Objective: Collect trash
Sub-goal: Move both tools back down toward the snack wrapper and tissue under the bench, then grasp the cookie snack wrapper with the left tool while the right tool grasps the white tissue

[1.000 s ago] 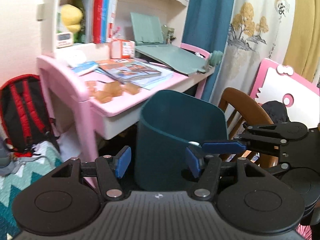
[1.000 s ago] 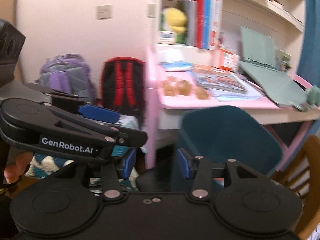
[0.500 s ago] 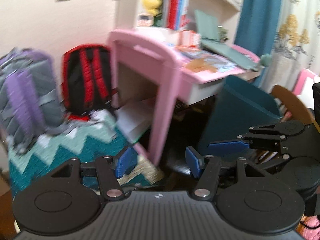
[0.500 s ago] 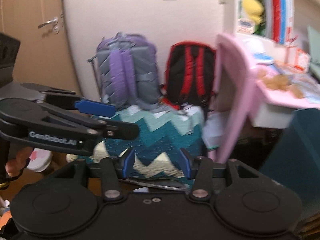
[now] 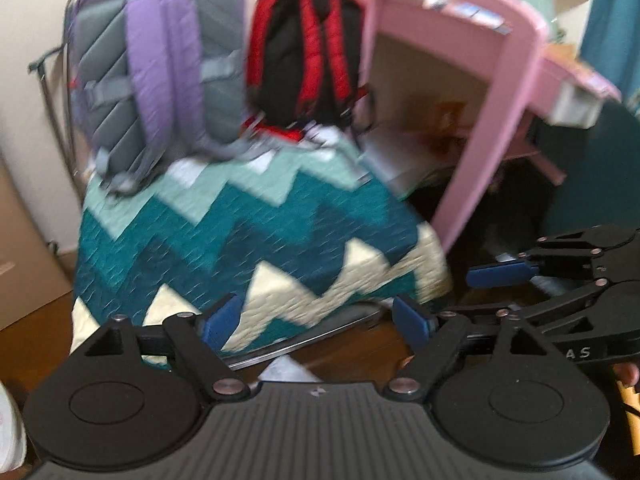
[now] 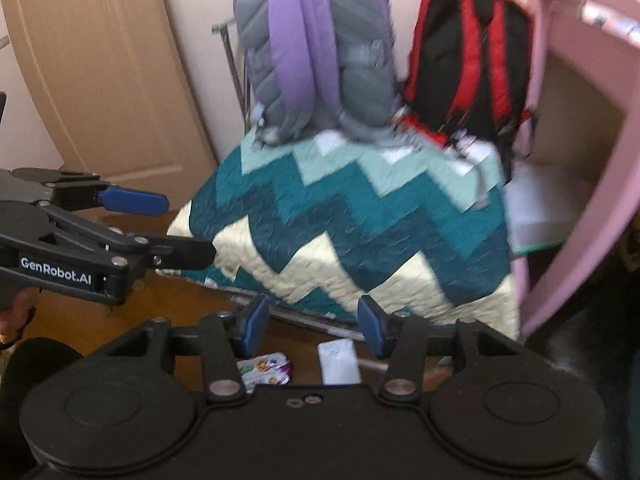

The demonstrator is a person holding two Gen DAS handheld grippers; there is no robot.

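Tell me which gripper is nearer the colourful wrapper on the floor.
Right. The right gripper hangs just above the colourful wrapper, jaws open; the left gripper sits farther off to its left, also open.

Left gripper: jaws just opening wider, nothing between them. Right gripper: jaws just opening, empty; it sits just right of the left gripper, both angled downward.

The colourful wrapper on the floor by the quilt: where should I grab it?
The colourful wrapper lies flat on the wooden floor, just below the open right gripper. Probably come straight down from above and pinch across its crinkled narrow width; its near edge is hidden.
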